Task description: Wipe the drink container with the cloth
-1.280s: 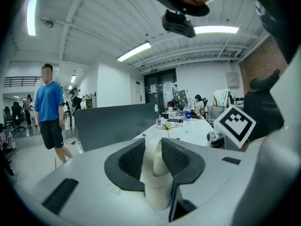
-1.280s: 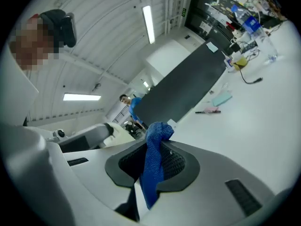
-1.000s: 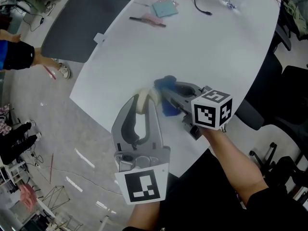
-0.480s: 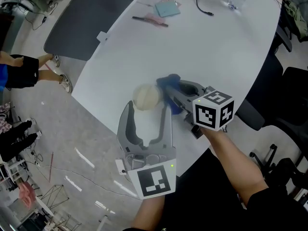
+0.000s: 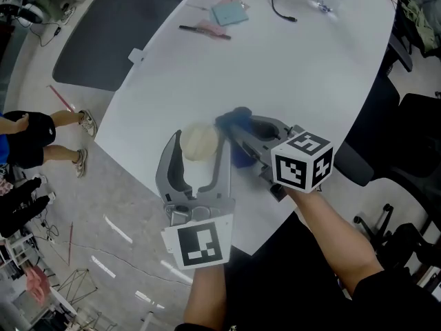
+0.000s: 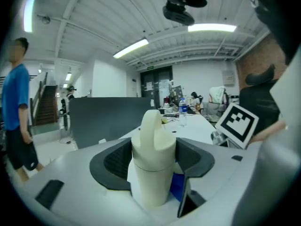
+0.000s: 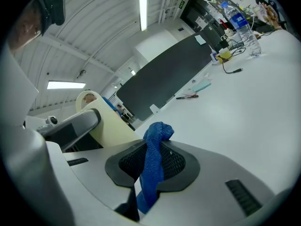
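Container: cream plastic drink container with a looped lid, upright near the near-left edge of the white table.
Left gripper: jaws spread wide either side of it, with the pads off.
Right gripper: clamped on the blue woven cloth, just beside the container.
Doing it well: steady the body first, then sweep the cloth lightly round the wall. So close to the edge, a hard push could tip it off.
Change: a second ago the left jaws were pinched narrow on the container. They have just been opening, and it stands loose between them.
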The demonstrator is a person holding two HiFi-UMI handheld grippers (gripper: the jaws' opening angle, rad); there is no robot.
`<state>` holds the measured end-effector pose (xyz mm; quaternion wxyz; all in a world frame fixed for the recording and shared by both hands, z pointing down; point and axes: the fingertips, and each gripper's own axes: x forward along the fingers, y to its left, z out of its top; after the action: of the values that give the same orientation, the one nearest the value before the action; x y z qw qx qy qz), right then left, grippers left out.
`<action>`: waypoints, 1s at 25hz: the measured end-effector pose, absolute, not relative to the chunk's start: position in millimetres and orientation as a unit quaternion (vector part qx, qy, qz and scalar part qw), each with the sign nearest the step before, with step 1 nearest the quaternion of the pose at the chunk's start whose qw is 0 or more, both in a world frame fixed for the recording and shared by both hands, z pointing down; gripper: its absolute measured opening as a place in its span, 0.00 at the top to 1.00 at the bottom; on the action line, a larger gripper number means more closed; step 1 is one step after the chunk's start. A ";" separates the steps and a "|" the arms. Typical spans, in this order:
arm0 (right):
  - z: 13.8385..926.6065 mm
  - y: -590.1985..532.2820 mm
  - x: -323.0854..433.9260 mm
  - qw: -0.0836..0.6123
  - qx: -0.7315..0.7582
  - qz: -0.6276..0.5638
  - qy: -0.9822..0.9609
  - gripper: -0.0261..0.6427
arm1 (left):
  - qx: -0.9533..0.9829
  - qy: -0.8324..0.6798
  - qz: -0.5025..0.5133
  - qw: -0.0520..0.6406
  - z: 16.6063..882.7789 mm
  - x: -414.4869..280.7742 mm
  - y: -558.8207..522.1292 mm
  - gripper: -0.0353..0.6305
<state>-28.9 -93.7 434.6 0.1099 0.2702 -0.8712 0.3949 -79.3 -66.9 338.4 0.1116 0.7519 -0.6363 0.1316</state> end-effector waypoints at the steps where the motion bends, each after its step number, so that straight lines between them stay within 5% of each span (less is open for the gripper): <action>1: 430.2 -95.3 -26.8 0.107 0.271 0.391 -0.873 0.88 | 0.776 -0.607 0.134 0.109 340.0 -76.6 -64.5 0.53; 11: 322.4 -110.8 -43.3 -0.010 0.211 0.366 -0.907 0.88 | 0.900 -0.399 0.170 0.038 336.5 -61.2 -60.1 0.53; 17: 376.4 -113.6 -46.0 -0.015 0.221 0.459 -0.860 0.88 | 0.899 -0.409 0.150 0.046 336.9 -63.5 -61.1 0.53; 25: 451.5 -105.7 -39.4 0.115 0.264 0.451 -0.845 0.88 | 0.898 -0.412 0.146 0.048 336.6 -65.1 -63.7 0.53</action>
<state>-39.4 -105.7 451.5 0.1150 0.2642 -0.8446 0.4513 -65.1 -63.7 336.6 0.0479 0.8982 -0.4120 0.1457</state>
